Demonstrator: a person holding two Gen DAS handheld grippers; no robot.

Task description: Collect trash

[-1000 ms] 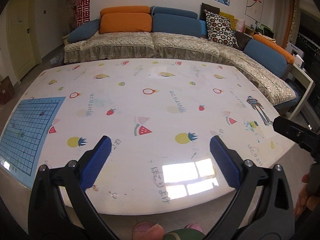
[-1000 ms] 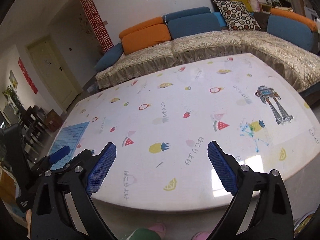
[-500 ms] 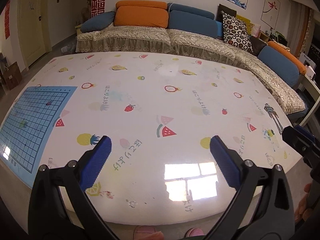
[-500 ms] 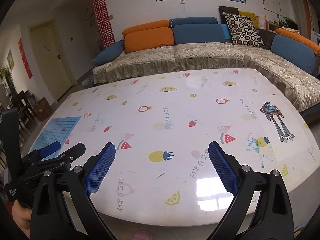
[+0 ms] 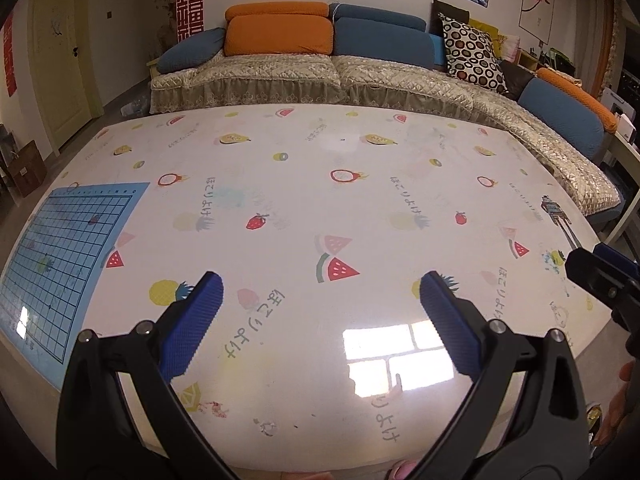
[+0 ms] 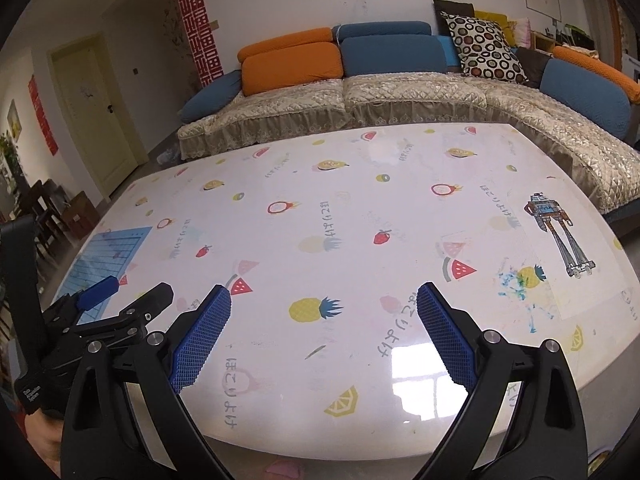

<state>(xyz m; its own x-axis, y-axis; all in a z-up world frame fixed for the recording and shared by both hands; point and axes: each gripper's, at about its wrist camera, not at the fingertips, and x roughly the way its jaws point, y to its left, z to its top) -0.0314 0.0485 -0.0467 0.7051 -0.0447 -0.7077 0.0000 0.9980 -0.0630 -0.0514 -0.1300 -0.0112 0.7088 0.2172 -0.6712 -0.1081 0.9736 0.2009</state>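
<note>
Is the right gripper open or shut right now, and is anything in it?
Open and empty. The right gripper has its blue fingers spread wide, with only the fruit-print table visible between them.

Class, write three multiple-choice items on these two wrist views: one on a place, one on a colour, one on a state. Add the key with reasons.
1. Where does the blue grid mat lie on the white fruit-print table?
A. its left side
B. its centre
C. its right side

2. What colour are the tool pads?
A. red
B. blue
C. green

3. How does the left tool stand?
A. open and empty
B. shut on paper
C. shut on a bottle

Key: A, the mat lies at the left edge; B, the ribbed pads are blue; A, the jaws are spread with only table between them.
</note>
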